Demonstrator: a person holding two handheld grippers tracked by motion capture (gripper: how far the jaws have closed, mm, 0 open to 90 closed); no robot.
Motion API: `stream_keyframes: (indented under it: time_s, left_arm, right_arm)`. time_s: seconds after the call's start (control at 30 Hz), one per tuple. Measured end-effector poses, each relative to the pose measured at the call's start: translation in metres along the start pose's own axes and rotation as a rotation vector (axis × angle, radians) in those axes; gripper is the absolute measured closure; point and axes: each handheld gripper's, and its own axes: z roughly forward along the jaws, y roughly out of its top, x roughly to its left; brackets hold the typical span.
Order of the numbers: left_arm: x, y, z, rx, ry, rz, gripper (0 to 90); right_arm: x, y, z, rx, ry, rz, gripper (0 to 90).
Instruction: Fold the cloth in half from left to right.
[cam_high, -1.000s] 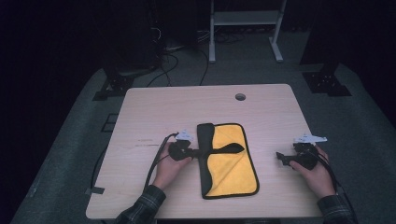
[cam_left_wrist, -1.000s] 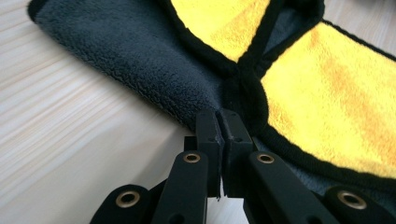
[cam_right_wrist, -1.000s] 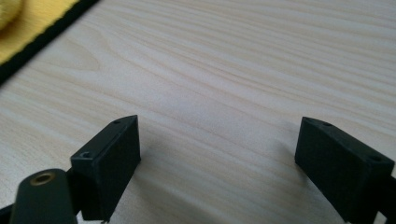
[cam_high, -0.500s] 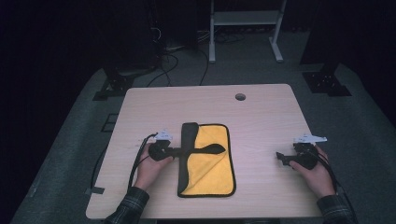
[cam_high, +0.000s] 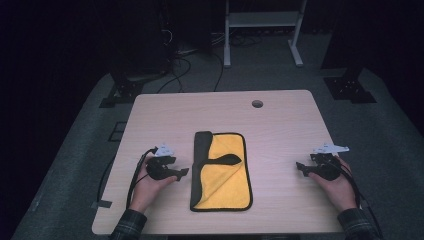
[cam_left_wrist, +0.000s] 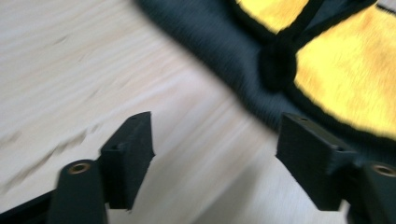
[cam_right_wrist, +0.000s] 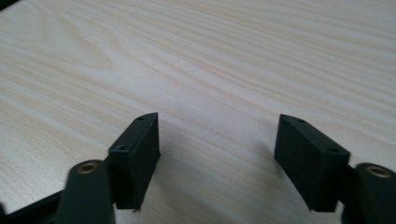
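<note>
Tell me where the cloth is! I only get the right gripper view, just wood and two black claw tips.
Observer: The yellow cloth with black edging lies in the middle of the table, well off to the left of your right claw, whose jaws have just been closing on nothing.
Operator: Is it flat?
Observer: It is folded into a long rectangle, with one corner turned over on top.
Operator: What about the other claw?
Observer: The left claw sits just beside the cloth's left edge. Its jaws have just been opening, with bare wood between them.
</note>
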Motion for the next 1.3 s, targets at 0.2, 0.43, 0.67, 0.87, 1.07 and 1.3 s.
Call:
stream_keyframes:
  time_s: [0.2, 0.43, 0.67, 0.87, 1.07, 1.3]
  left_arm:
    - [0.003, -0.018, -0.011, 0.036, 0.038, 0.001, 18.0]
    - [0.002, -0.033, -0.015, 0.045, 0.051, 0.046, 14.8]
    - [0.004, -0.042, -0.013, -0.009, 0.038, 0.061, 1.4]
    - [0.004, -0.042, -0.012, 0.0, 0.034, 0.06, 0.0]
    - [0.004, -0.041, -0.011, -0.001, 0.033, 0.063, 0.0]
    - [0.004, -0.04, -0.011, 0.0, 0.031, 0.065, 0.0]
  right_arm:
    - [0.008, 0.008, -0.003, -0.026, 0.036, -0.009, 37.0]
    - [0.019, 0.025, -0.005, -0.049, 0.132, -0.025, 43.1]
    - [0.033, 0.045, -0.002, -0.068, 0.221, -0.055, 46.1]
    - [0.048, 0.059, 0.001, -0.079, 0.263, -0.097, 47.1]
    - [0.063, 0.073, 0.008, -0.088, 0.303, -0.128, 48.6]
    - [0.077, 0.088, 0.015, -0.096, 0.339, -0.157, 49.7]
